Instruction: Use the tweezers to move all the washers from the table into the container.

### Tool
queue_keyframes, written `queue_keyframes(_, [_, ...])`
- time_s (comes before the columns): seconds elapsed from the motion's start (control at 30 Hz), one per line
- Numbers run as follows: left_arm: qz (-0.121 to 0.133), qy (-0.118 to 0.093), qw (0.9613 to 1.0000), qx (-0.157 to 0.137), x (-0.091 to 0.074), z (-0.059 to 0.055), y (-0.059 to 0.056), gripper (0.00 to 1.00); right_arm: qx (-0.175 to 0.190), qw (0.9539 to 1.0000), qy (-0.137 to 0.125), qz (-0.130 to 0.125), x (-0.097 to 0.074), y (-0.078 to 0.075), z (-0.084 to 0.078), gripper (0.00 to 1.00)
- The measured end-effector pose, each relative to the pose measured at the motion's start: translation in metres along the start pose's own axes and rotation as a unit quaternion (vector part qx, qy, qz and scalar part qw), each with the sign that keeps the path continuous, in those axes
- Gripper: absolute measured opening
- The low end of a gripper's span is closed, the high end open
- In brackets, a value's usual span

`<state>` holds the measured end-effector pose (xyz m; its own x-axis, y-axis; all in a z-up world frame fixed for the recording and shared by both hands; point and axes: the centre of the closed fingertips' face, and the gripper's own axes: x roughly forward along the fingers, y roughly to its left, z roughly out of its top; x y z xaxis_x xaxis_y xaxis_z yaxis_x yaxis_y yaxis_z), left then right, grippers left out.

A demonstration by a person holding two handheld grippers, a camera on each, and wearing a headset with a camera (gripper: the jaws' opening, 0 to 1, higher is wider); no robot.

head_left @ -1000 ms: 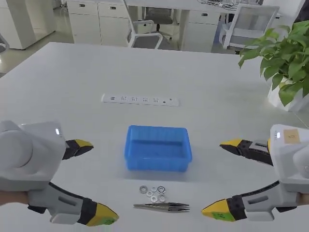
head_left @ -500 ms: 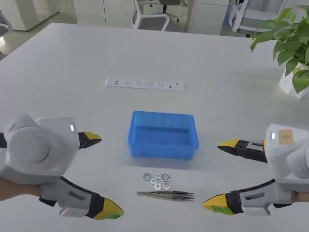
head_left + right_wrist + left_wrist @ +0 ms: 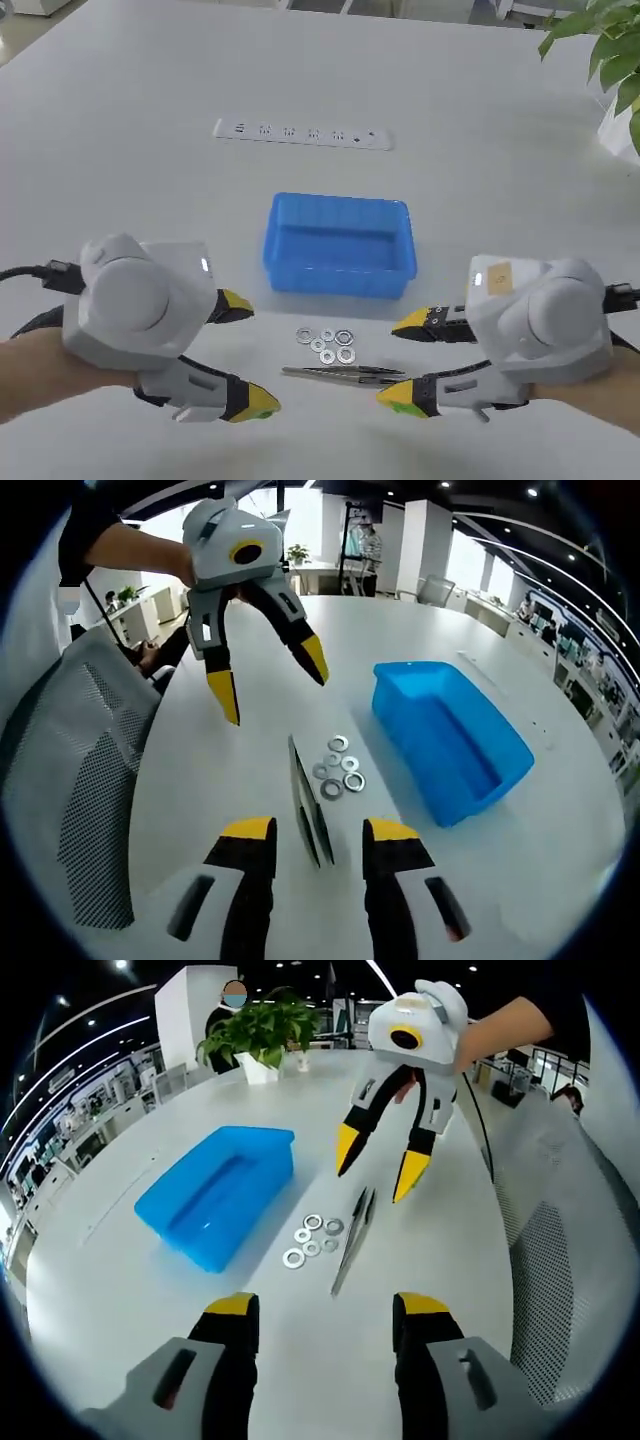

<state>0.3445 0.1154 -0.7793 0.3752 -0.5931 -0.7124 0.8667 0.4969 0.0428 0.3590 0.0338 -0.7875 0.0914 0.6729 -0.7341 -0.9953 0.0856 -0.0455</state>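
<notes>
Several small metal washers (image 3: 327, 344) lie in a cluster on the white table, just in front of the blue container (image 3: 340, 246). Metal tweezers (image 3: 340, 374) lie flat right below the washers. My left gripper (image 3: 245, 353) hovers open to the left of them, and my right gripper (image 3: 404, 360) hovers open to their right, nothing between either pair of jaws. In the left gripper view the washers (image 3: 312, 1239), tweezers (image 3: 352, 1239) and container (image 3: 218, 1193) lie ahead, with the right gripper (image 3: 375, 1160) beyond. In the right gripper view the tweezers (image 3: 308, 810) point toward my jaws, the washers (image 3: 338, 769) beside them.
A white power strip (image 3: 303, 134) lies beyond the container. A potted plant (image 3: 612, 60) stands at the far right of the table. An office chair with a mesh back (image 3: 85, 780) sits near the table's front edge.
Both grippers have moved inward toward the tweezers and washers, the right one coming close to the tweezers' end. The head camera has tilted down, shifting the whole scene.
</notes>
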Motion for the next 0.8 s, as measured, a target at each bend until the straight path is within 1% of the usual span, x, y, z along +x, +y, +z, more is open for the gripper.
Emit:
queue_keyframes(0.03, [-0.002,-0.001,1.0,0.002,0.003,0.0,0.0,0.57,-0.003,1.0,0.004,0.002,0.004,0.001,0.0,0.29])
queue_keyframes(0.07, [-0.008,0.0,1.0,0.0,0.007,0.0,-0.001,0.56,-0.011,0.9998,0.014,0.013,0.008,0.004,-0.002,0.29])
queue_keyframes(0.1, [-0.009,0.001,1.0,-0.002,0.01,-0.001,0.0,0.55,-0.017,0.9995,0.022,0.018,0.011,0.005,-0.004,0.29])
queue_keyframes(0.13, [-0.009,0.004,0.9999,0.0,0.013,-0.001,0.0,0.53,-0.027,0.999,0.032,0.017,0.014,0.005,-0.006,0.29])
queue_keyframes(0.2, [-0.013,0.011,0.9998,0.009,0.017,-0.002,-0.002,0.51,-0.044,0.9979,0.039,0.026,0.018,0.008,-0.005,0.29])
queue_keyframes(0.23, [-0.015,0.013,0.9997,0.011,0.018,-0.002,-0.002,0.49,-0.043,0.9979,0.04,0.027,0.019,0.009,-0.005,0.28])
queue_keyframes(0.3, [-0.024,0.013,0.9995,0.018,0.02,-0.001,-0.005,0.35,-0.051,0.9973,0.04,0.033,0.021,0.011,-0.003,0.26])
queue_keyframes(0.33, [-0.023,0.016,0.9992,0.028,0.022,-0.001,-0.006,0.28,-0.058,0.9968,0.044,0.034,0.023,0.012,-0.004,0.24])
queue_keyframes(0.37, [-0.02,0.019,0.9988,0.04,0.022,-0.001,-0.005,0.25,-0.054,0.997,0.044,0.033,0.022,0.013,-0.004,0.21])
queue_keyframes(0.4, [-0.023,0.022,0.9986,0.042,0.023,-0.002,-0.006,0.27,-0.056,0.9969,0.044,0.034,0.024,0.015,-0.003,0.19])
queue_keyframes(0.47, [-0.04,0.034,0.998,0.036,0.027,-0.004,-0.011,0.3,-0.058,0.9967,0.041,0.039,0.024,0.016,-0.002,0.16])
queue_keyframes(0.5, [-0.039,0.035,0.9976,0.045,0.028,-0.004,-0.011,0.3,-0.06,0.9962,0.043,0.045,0.024,0.019,-0.003,0.14])
queue_keyframes(0.53, [-0.038,0.038,0.9971,0.054,0.029,-0.004,-0.01,0.3,-0.061,0.9962,0.043,0.045,0.024,0.019,-0.003,0.13])
queue_keyframes(0.57, [-0.041,0.036,0.9974,0.047,0.03,-0.003,-0.01,0.3,-0.06,0.9963,0.042,0.044,0.024,0.018,-0.003,0.13])
queue_keyframes(0.63, [-0.044,0.036,0.9972,0.049,0.033,-0.001,-0.01,0.31,-0.054,0.9967,0.041,0.045,0.024,0.018,-0.002,0.13])
queue_keyframes(0.73, [-0.052,0.035,0.997,0.046,0.039,0.002,-0.009,0.29,-0.053,0.9967,0.04,0.047,0.024,0.017,-0.002,0.12])
queue_keyframes(0.8, [-0.061,0.037,0.9963,0.047,0.04,0.004,-0.012,0.25,-0.058,0.9962,0.043,0.049,0.024,0.016,-0.002,0.11])
